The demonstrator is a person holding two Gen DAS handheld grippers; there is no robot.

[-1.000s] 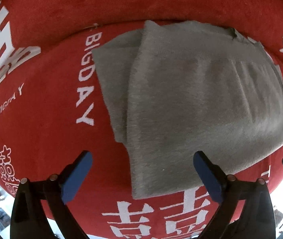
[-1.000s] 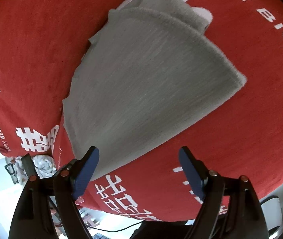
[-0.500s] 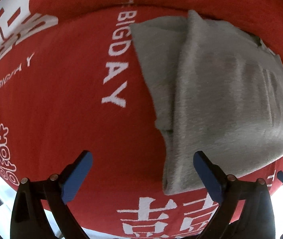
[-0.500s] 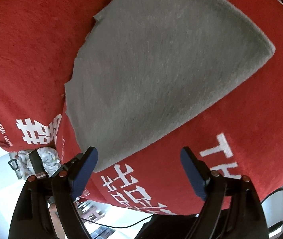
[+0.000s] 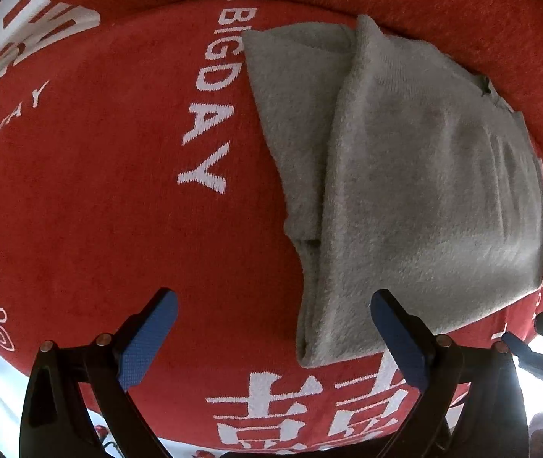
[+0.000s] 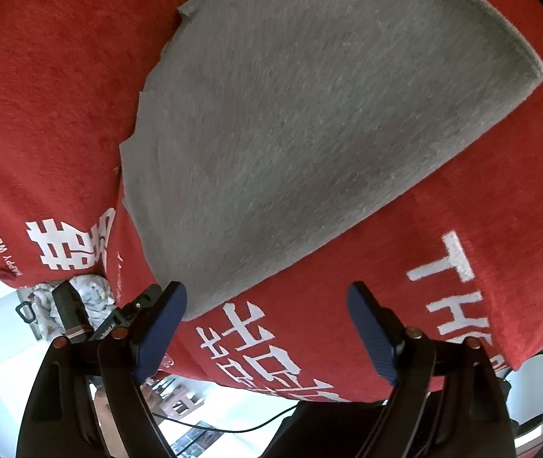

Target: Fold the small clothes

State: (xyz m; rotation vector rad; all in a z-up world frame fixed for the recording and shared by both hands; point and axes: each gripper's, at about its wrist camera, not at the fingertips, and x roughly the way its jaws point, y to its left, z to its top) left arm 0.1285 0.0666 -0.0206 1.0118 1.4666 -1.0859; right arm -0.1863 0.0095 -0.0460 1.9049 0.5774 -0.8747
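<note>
A folded grey garment point(image 5: 416, 175) lies on a red cloth with white lettering point(image 5: 99, 152). In the left wrist view its near left corner sits between my fingers, close to the right fingertip. My left gripper point(image 5: 271, 324) is open and empty, above the cloth. In the right wrist view the grey garment point(image 6: 309, 107) fills the upper middle, and its near corner lies just beyond the left fingertip. My right gripper point(image 6: 267, 320) is open and empty, over the cloth's point(image 6: 462, 191) front edge. The other gripper point(image 6: 80, 316) shows at the lower left of that view.
The red cloth drapes over the table's front edge point(image 6: 290, 378). Below it a floor, a dark cable point(image 6: 225, 427) and furniture show. A patterned white fabric point(image 6: 88, 294) lies beyond the left edge.
My left gripper has shifted left along the garment's edge, then a little back. My right gripper has moved closer to the garment, which now fills more of its view. Both stay open.
</note>
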